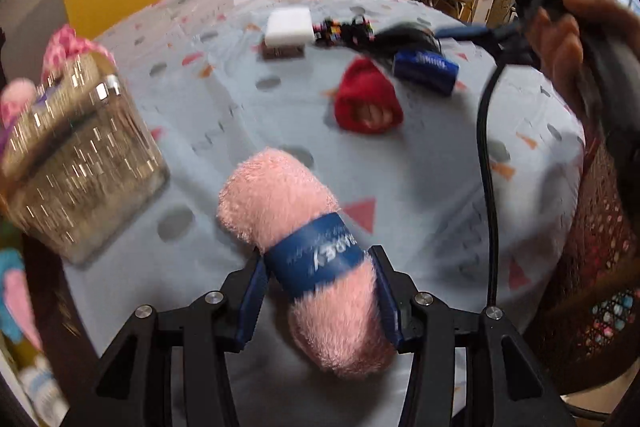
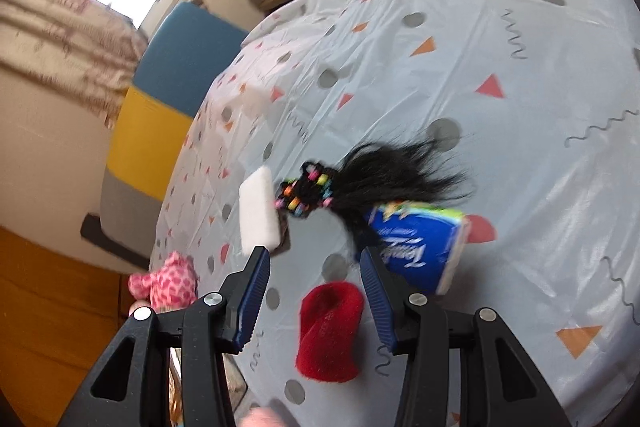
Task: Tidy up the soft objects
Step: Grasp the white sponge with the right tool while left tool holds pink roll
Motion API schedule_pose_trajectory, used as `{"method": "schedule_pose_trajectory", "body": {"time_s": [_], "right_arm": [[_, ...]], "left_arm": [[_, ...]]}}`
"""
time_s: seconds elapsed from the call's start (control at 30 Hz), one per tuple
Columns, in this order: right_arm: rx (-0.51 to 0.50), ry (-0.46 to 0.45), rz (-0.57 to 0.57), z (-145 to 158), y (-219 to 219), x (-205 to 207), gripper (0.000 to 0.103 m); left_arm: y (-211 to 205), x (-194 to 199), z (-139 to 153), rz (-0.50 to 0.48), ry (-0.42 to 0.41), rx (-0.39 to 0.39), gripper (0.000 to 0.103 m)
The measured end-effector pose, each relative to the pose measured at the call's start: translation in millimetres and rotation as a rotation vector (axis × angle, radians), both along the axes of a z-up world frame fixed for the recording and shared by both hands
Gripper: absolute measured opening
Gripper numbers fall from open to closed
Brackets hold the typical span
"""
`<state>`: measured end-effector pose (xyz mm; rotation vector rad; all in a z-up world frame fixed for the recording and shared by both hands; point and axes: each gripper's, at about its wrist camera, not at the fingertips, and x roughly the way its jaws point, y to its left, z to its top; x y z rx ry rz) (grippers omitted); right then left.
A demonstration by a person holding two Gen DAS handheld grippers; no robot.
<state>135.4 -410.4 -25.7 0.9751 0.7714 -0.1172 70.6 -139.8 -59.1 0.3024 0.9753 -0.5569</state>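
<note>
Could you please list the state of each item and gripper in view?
Left gripper: shut on pink towel roll.
Pink towel roll: rolled, banded, lifted off the table.
Right gripper: open, empty.
Red sock: lying loose on tablecloth.
Tissue pack: lying on its side.
Basket: upright, holding soft toys.

Each claw is black plastic, built from angular arms with triangular cut-outs and round silver screws at the pivots. The left claw carries ribbed dark-blue pads on its fingers; the right claw matches it. At two o'clock from the left claw, a hand wraps a black handle trailing a black cable.
</note>
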Motion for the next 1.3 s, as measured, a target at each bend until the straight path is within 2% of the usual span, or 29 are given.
{"method": "schedule_pose_trajectory", "body": {"time_s": [0.17,0.3,0.37,0.43,0.53,0.77,0.97,1.07,1.1,1.13,1.3], "right_arm": [[-0.045,0.013,0.135,1,25,15,0.047],[-0.125,0.044,0.216,6,45,27,0.048],[-0.171,0.054,0.248,10,52,35,0.052],[-0.228,0.056,0.282,17,61,49,0.065],[-0.328,0.064,0.313,27,72,76,0.074],[-0.465,0.171,0.353,19,91,150,0.083],[-0.526,0.276,0.320,-2,96,191,0.084],[-0.547,0.310,0.352,-15,103,206,0.084],[-0.556,0.310,0.368,-16,105,207,0.073],[-0.569,0.304,0.386,-16,108,207,0.053],[-0.562,0.211,0.465,3,118,176,0.053]], "left_arm": [[3,-2,-13,0.040,0.005,-0.065,0.049],[5,-1,-15,0.033,0.001,-0.071,0.048],[6,-1,-15,0.026,-0.003,-0.082,0.048],[9,-2,-16,0.022,-0.009,-0.098,0.047],[14,-4,-16,0.022,-0.017,-0.119,0.045],[22,-4,-16,0.024,-0.013,-0.175,0.043],[26,-6,-16,0.026,-0.008,-0.202,0.043],[27,-6,-16,0.031,-0.001,-0.214,0.043],[28,-6,-16,0.032,0.001,-0.217,0.042],[28,-5,-17,0.032,0.002,-0.219,0.042],[31,-6,-15,0.043,0.008,-0.221,0.040]]}}
